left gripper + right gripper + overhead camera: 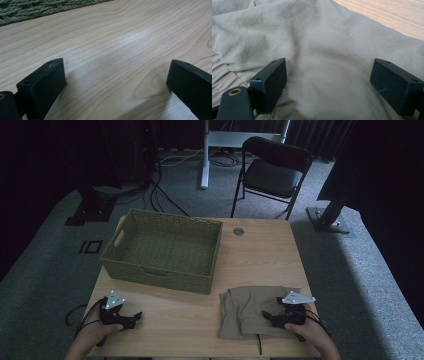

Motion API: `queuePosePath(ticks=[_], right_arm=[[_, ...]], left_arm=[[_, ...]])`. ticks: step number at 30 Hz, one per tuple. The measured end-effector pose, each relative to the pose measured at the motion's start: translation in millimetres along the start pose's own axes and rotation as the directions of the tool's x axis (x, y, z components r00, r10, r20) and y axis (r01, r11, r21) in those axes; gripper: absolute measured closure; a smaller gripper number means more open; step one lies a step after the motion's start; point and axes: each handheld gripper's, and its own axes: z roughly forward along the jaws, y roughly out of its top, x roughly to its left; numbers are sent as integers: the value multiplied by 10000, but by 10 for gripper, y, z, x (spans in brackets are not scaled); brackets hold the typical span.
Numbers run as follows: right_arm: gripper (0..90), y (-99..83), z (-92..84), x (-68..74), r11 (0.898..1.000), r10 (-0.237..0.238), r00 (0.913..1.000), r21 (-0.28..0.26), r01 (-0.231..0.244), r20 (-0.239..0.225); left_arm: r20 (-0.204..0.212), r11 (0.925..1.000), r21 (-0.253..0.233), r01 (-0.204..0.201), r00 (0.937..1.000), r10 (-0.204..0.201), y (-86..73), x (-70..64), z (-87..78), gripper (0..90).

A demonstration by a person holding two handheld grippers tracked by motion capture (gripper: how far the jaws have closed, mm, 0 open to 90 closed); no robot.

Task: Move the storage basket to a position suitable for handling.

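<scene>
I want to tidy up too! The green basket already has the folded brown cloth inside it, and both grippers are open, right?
Not quite. The green basket has nothing inside it; the folded brown cloth lies on the table beside it, under the right gripper, as the high view shows. Both the right gripper and the left gripper are open, as you said.

One light wooden rectangular table (190,320). One olive-green woven rectangular basket (162,250). One folded khaki cloth garment (245,312). One black folding chair (272,172) on the floor beyond the table. Two black two-jaw grippers: the left gripper (134,316) and the right gripper (267,316), each in one hand.
</scene>
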Motion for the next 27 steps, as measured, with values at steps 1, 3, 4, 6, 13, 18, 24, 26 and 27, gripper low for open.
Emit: queuePosePath(ticks=[1,3,4,6,13,18,24,26,27], right_arm=[[131,0,0,-1,10000,2,10000,-3,-2,-12],[131,1,0,-6,10000,57,10000,-36,-57,-33],[131,2,-2,-5,10000,76,10000,-27,-76,-33],[132,5,-3,-7,10000,91,9999,-14,-91,-57],[134,57,-29,-18,9997,255,9995,60,-253,-183],[134,138,-65,-19,9996,237,9997,-146,-237,-21],[134,247,-91,15,9988,238,9997,-426,-239,-22],[133,282,-91,41,9984,230,9997,-515,-235,-102],[133,302,-89,55,9981,242,9996,-565,-249,-125]], left_arm=[[19,10000,14,-20,10000,20,-2,1,-3,27],[75,10000,13,-66,10000,66,-9,9,-10,27],[99,10000,-3,-64,9999,64,-12,10,-11,27],[143,9999,22,-131,9998,131,-14,22,-18,27],[-19,9999,23,-100,9999,101,-1,75,-51,29],[38,10000,55,-76,10000,76,18,121,-83,29],[-15,10000,21,46,10000,-46,42,173,-103,29],[7,10000,7,57,10000,-57,46,190,-103,29],[6,10000,26,47,10000,-47,46,198,-102,29]])
